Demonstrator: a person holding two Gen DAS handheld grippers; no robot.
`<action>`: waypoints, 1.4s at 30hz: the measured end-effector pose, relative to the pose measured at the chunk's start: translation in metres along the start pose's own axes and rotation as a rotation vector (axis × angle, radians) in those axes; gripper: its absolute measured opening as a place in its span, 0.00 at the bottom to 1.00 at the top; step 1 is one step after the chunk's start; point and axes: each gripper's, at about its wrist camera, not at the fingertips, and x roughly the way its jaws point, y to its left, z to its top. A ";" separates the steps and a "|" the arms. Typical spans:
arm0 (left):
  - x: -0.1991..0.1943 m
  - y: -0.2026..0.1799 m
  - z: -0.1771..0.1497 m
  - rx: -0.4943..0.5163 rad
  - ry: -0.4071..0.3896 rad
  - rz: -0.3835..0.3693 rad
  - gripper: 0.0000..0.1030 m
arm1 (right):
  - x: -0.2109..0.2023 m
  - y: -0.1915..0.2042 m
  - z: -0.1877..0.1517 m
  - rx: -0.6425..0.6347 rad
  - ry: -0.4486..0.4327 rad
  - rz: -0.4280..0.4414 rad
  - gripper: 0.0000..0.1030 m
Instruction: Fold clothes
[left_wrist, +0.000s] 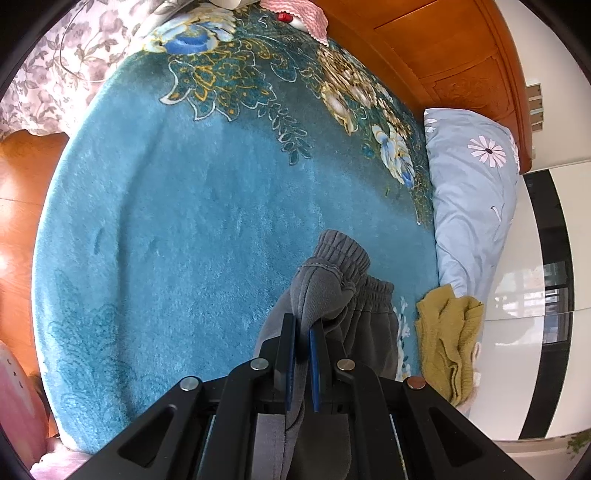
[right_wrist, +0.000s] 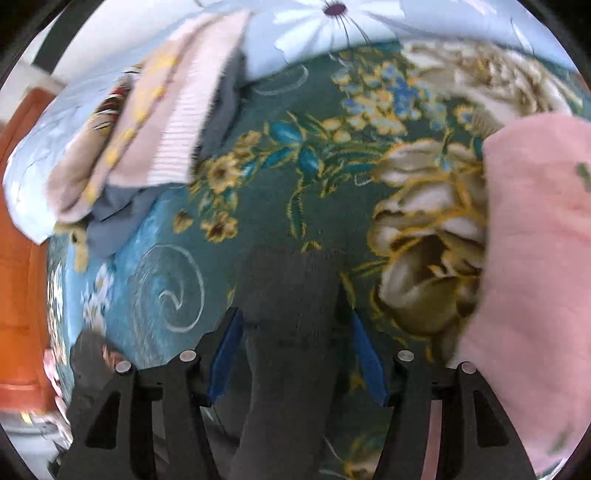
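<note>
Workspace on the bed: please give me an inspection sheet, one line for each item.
Surface: teal floral blanket covering a bed.
Job's things: grey sweatpants, partly lifted.
Clutter: mustard garment, pink cloth, pile of folded clothes, light blue daisy pillow.
Grippers: left gripper shut on the grey sweatpants; right gripper open, grey fabric between the fingers.
Cables: nothing seen.
Surroundings: wooden headboard, wooden floor.

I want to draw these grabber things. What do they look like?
Both look alike. The left gripper and right gripper have chunky black angular bodies with round silver bolts on top. Their fingers are thin flat plates with blue pads inside.
</note>
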 end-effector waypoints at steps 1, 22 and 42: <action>0.000 0.000 0.000 0.002 -0.002 0.003 0.08 | 0.003 0.003 0.001 -0.011 0.001 0.009 0.59; 0.004 0.016 0.004 -0.099 -0.022 0.006 0.08 | -0.126 -0.020 0.018 -0.022 -0.409 0.142 0.13; 0.007 0.024 0.005 -0.150 0.020 -0.017 0.08 | -0.154 0.029 -0.071 -0.422 -0.264 0.105 0.48</action>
